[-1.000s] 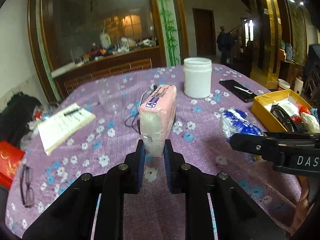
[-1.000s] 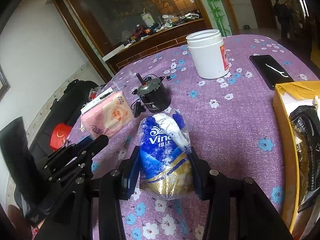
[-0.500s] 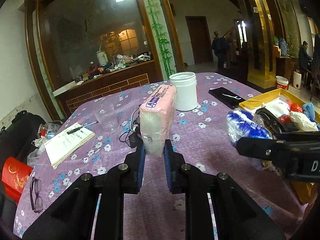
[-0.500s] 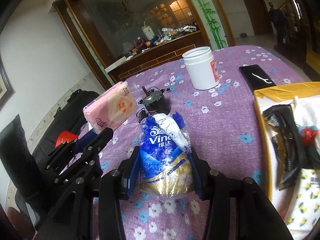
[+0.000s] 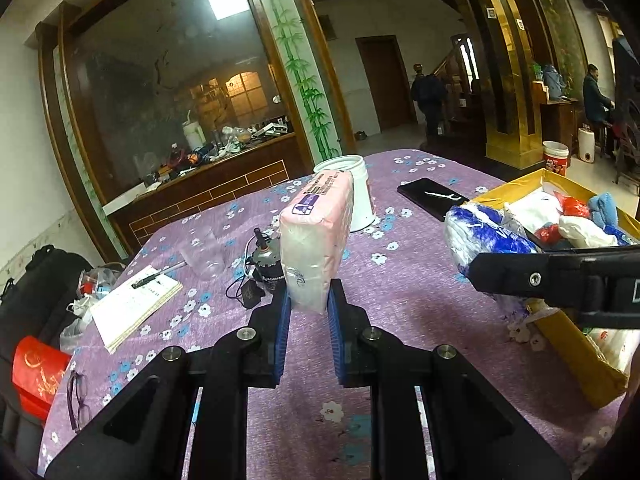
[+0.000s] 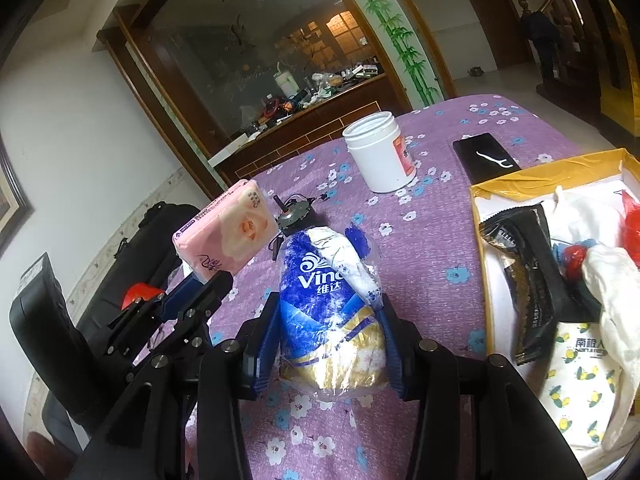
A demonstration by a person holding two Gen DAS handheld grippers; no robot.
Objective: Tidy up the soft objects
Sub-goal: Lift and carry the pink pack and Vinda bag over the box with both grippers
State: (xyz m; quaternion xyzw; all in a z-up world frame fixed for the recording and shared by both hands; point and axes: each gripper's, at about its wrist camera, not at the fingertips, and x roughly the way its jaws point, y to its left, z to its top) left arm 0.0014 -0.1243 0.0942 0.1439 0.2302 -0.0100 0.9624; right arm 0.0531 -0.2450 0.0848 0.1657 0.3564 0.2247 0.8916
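Left wrist view: the left gripper (image 5: 308, 308) pinches a pink tissue pack (image 5: 316, 240) above the floral tablecloth (image 5: 400, 300); the pack hides part of the white jar (image 5: 360, 196) and small motor (image 5: 266, 264).

Right wrist view: the right gripper (image 6: 328, 344) clamps a blue Vinda tissue bag (image 6: 332, 300) beside the yellow box (image 6: 480, 248) of soft items.

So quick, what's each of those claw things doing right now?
Left gripper: closed on the pink tissue pack.
Right gripper: closed on the blue tissue bag.
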